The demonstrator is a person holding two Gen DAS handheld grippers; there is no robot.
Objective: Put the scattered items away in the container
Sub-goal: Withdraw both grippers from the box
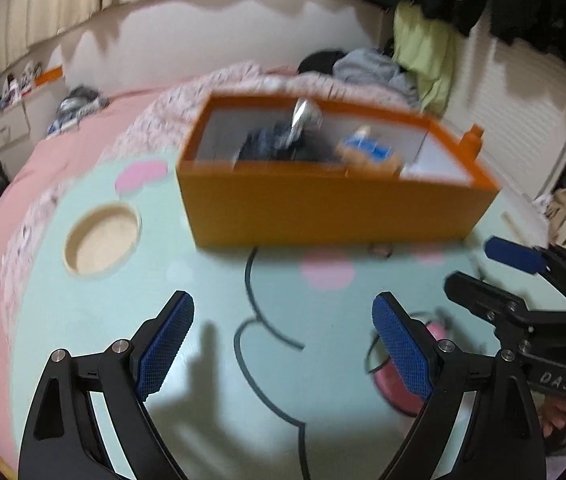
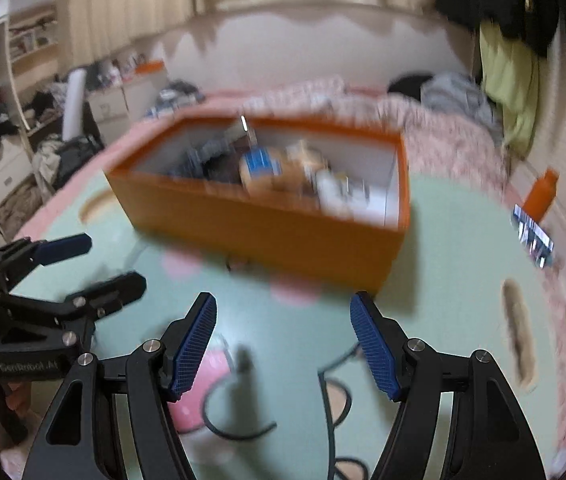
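Note:
An orange box (image 1: 323, 208) (image 2: 267, 232) stands on the mint green blanket, blurred in both views. Inside it lie dark cloth (image 1: 279, 146), a silvery object (image 1: 303, 114), a brown plush toy with blue (image 1: 371, 150) (image 2: 279, 168) and something white (image 2: 343, 190). My left gripper (image 1: 283, 344) is open above the blanket in front of the box, with nothing between its blue pads. My right gripper (image 2: 283, 344) is also open and empty, near the box's front side. Each gripper shows at the edge of the other's view: the right one (image 1: 495, 268) and the left one (image 2: 95, 264).
An orange bottle (image 2: 541, 194) and a phone (image 2: 533, 236) lie right of the box. A small dark item (image 1: 381, 250) sits by the box's front. A thin dark cord loop (image 2: 239, 428) lies on the blanket below the right gripper. Clothes are piled behind on the bed.

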